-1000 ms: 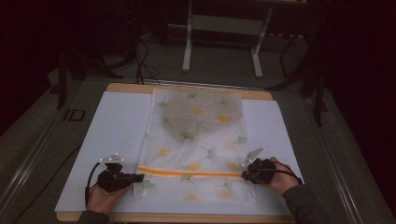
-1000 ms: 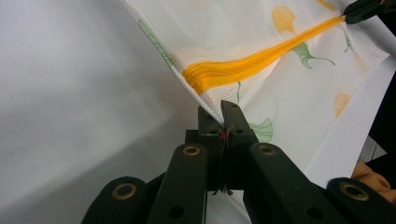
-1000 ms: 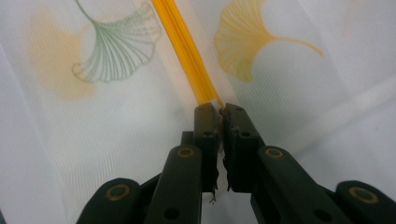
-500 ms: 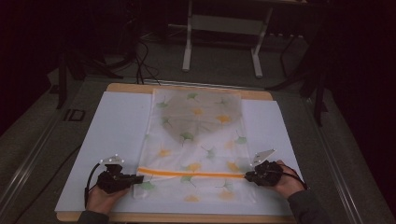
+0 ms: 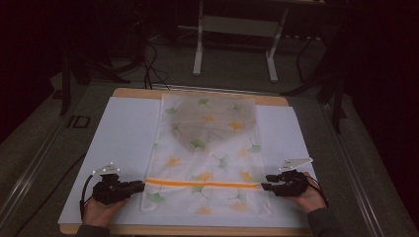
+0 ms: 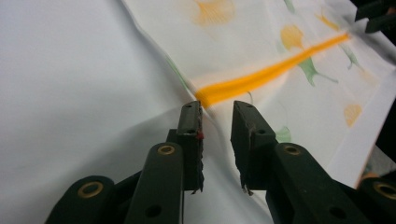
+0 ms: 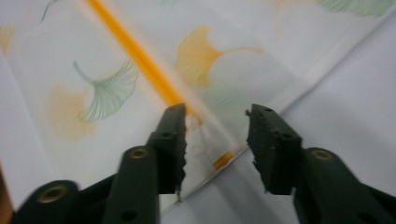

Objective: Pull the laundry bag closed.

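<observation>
A white cloth point(image 5: 207, 143) printed with green and orange ginkgo leaves lies flat on the white sheet point(image 5: 123, 143). An orange stripe point(image 5: 202, 184) crosses its near part. My left gripper point(image 5: 141, 186) lies at the stripe's left end. Its jaws have just been opening and stand apart over the cloth's edge point(image 6: 187, 84), pressing on nothing. My right gripper point(image 5: 264, 183) lies at the stripe's right end. It has likewise just been opening, and it is open point(image 7: 215, 114) above the cloth's corner and the end of the stripe point(image 7: 135, 51). The right gripper point(image 6: 373, 16) also shows far off in the left gripper view.
The white sheet covers a wooden table point(image 5: 276, 100) whose edge shows at the far side and the near side. Beyond the table stand the white legs of a desk frame point(image 5: 199, 44) and cables on a dark floor. Bare sheet lies to either side of the cloth.
Both grippers were shut on the cloth's edges at the stripe and have opened and let go. The right hand has slid a little to the right, away from the cloth.
</observation>
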Action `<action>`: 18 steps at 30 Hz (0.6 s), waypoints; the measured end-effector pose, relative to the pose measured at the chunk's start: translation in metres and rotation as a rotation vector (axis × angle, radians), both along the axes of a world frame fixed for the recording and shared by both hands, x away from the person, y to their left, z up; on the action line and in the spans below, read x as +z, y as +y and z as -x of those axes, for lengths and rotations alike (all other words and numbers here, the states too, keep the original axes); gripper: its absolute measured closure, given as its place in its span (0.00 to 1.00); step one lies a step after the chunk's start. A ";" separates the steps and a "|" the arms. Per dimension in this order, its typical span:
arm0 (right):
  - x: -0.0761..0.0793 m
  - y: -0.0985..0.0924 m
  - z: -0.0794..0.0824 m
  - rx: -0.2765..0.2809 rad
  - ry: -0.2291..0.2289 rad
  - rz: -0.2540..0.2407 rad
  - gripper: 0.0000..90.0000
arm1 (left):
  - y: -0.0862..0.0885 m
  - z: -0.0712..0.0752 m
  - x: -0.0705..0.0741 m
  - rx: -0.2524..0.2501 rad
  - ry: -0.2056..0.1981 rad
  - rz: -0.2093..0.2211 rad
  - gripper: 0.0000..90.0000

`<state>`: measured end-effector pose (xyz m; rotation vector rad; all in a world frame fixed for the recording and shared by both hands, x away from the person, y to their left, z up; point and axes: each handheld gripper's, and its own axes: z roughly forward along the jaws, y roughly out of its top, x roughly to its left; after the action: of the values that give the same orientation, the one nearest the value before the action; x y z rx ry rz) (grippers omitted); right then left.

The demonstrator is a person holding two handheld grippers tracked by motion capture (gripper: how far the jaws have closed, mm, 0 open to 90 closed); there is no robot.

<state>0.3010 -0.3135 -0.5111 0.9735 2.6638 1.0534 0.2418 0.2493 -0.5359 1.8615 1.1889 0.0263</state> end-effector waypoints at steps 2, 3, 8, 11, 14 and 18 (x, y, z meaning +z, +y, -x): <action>0.001 -0.001 -0.001 -0.022 -0.010 -0.028 0.61 | 0.004 0.000 0.001 0.022 -0.014 0.002 0.81; 0.001 -0.001 -0.001 -0.035 -0.017 -0.034 0.60 | 0.006 0.001 0.002 0.036 -0.021 -0.004 0.81; -0.003 -0.002 -0.002 -0.108 -0.037 -0.059 0.59 | 0.009 0.002 0.003 0.090 -0.045 -0.090 0.78; -0.007 -0.004 -0.001 -0.147 -0.043 -0.089 0.58 | 0.009 0.002 0.002 0.120 -0.049 -0.112 0.78; -0.012 -0.007 -0.001 -0.197 -0.059 -0.088 0.56 | 0.010 0.001 0.001 0.165 -0.061 -0.157 0.73; -0.018 -0.011 0.000 -0.255 -0.081 -0.070 0.56 | 0.013 0.000 -0.001 0.232 -0.078 -0.210 0.71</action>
<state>0.3005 -0.3244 -0.5289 1.2171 2.3745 1.1079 0.2418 0.2620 -0.5365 1.8719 1.3851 0.3622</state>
